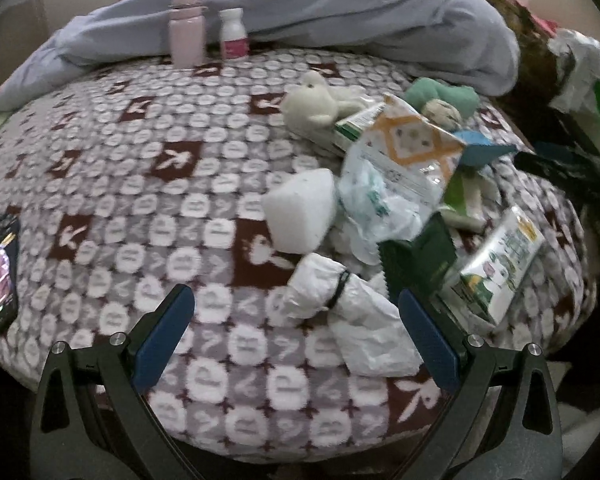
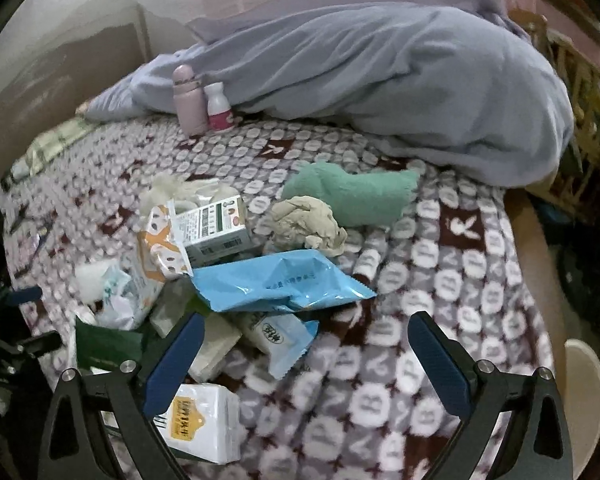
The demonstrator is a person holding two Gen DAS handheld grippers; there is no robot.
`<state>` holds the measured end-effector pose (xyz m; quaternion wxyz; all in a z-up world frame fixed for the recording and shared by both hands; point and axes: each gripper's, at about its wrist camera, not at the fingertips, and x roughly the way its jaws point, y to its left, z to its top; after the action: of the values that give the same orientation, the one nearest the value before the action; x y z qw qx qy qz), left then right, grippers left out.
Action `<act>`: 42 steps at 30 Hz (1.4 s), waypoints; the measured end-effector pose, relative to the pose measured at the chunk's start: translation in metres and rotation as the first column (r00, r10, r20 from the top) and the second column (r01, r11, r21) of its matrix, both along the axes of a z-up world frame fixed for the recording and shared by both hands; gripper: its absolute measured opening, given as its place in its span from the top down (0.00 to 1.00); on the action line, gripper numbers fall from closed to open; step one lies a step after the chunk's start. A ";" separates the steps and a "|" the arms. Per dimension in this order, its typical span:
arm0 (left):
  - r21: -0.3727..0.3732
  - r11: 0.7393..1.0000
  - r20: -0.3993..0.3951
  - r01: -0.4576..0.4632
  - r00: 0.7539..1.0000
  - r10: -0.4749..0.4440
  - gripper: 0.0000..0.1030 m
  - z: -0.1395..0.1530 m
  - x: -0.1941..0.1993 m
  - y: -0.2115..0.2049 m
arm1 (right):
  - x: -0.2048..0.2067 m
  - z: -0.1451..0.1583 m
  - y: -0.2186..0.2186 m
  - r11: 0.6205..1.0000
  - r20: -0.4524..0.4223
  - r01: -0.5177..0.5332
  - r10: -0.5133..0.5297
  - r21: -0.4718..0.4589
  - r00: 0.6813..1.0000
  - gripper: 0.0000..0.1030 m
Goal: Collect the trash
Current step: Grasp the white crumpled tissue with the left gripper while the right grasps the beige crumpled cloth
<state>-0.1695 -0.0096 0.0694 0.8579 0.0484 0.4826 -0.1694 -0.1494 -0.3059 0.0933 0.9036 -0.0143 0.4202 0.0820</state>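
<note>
**Q:** How did your claws stand at this moment?

**A:** Your left claw (image 1: 296,320) was spread wide and gripped nothing. It hovered above the patterned bed blanket (image 1: 140,184), and a crumpled white tissue wad (image 1: 352,312) lay between its blue fingers (image 1: 164,336). Your right claw (image 2: 308,352) was likewise wide and empty, above bare blanket to the right of the pile.

**Q:** Where was the trash?

**A:** It lay heaped on the bed. You had a blue plastic wrapper (image 2: 276,284) on top, a small carton (image 2: 212,228) behind it, an orange-and-white pouch (image 1: 412,152), a dark green packet (image 1: 416,256) and a white foam block (image 1: 300,208). A white pack with a yellow label (image 2: 200,424) lay just beside your right claw's left finger.

**Q:** What else was on the bed?

**A:** A pink bottle (image 1: 187,28) and a white bottle (image 1: 233,32) stood upright against the blue duvet (image 1: 340,20). A phone (image 1: 4,276) lay at the left edge.
</note>
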 end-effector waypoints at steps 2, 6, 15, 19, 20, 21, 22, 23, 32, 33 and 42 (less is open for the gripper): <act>0.007 1.000 -0.011 0.018 1.000 -0.018 0.01 -0.004 0.002 -0.003 | 0.007 -0.001 -0.005 1.000 -0.006 0.015 -0.015 -0.010 1.000 0.02; 0.000 0.999 -0.034 0.042 0.999 -0.042 0.01 -0.012 0.005 -0.004 | 0.027 0.007 -0.019 0.997 -0.006 0.036 -0.036 0.071 0.999 0.05; -0.022 0.997 -0.081 0.073 0.994 -0.074 0.11 -0.028 0.014 -0.001 | 0.075 0.019 -0.006 0.996 -0.036 -0.022 0.025 0.082 0.999 0.12; -0.044 0.994 -0.105 0.100 0.989 -0.104 0.25 -0.033 0.018 -0.006 | 0.104 -0.010 0.007 0.999 -0.088 -0.037 0.040 0.032 0.995 0.29; -0.045 0.993 -0.108 0.105 0.988 -0.110 0.32 -0.033 0.019 -0.007 | 0.111 -0.018 0.009 0.999 -0.096 -0.030 0.031 0.014 0.995 0.37; -0.050 0.993 -0.114 0.111 0.987 -0.116 0.36 -0.034 0.019 -0.008 | 0.117 -0.027 0.010 1.000 -0.109 -0.025 0.026 0.004 0.994 0.50; -0.064 0.991 -0.124 0.116 0.985 -0.123 0.44 -0.035 0.020 -0.009 | 0.120 -0.032 0.010 1.000 -0.123 -0.027 0.027 0.003 0.992 0.56; -0.083 0.990 -0.132 0.118 0.983 -0.129 0.56 -0.035 0.020 -0.010 | 0.123 -0.038 0.012 0.999 -0.145 -0.036 0.036 0.008 0.989 0.62; -0.174 0.983 -0.138 0.054 0.987 -0.079 0.81 -0.014 0.021 0.000 | 0.097 -0.011 0.006 0.998 -0.042 -0.034 0.036 0.044 0.998 0.73; -0.174 0.984 -0.128 0.049 0.989 -0.072 0.81 -0.011 0.021 0.001 | 0.092 -0.006 0.004 0.998 -0.029 -0.037 0.038 0.052 0.999 0.73; -0.196 0.980 -0.044 0.037 0.998 -0.047 0.81 0.032 0.021 -0.006 | 0.059 0.016 -0.012 0.997 0.019 -0.019 0.018 0.081 1.000 0.73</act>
<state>-0.1482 -0.0153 0.1010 0.8428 -0.0297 0.4833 -0.2350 -0.0903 -0.3177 0.1091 0.9065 0.0178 0.4080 0.1072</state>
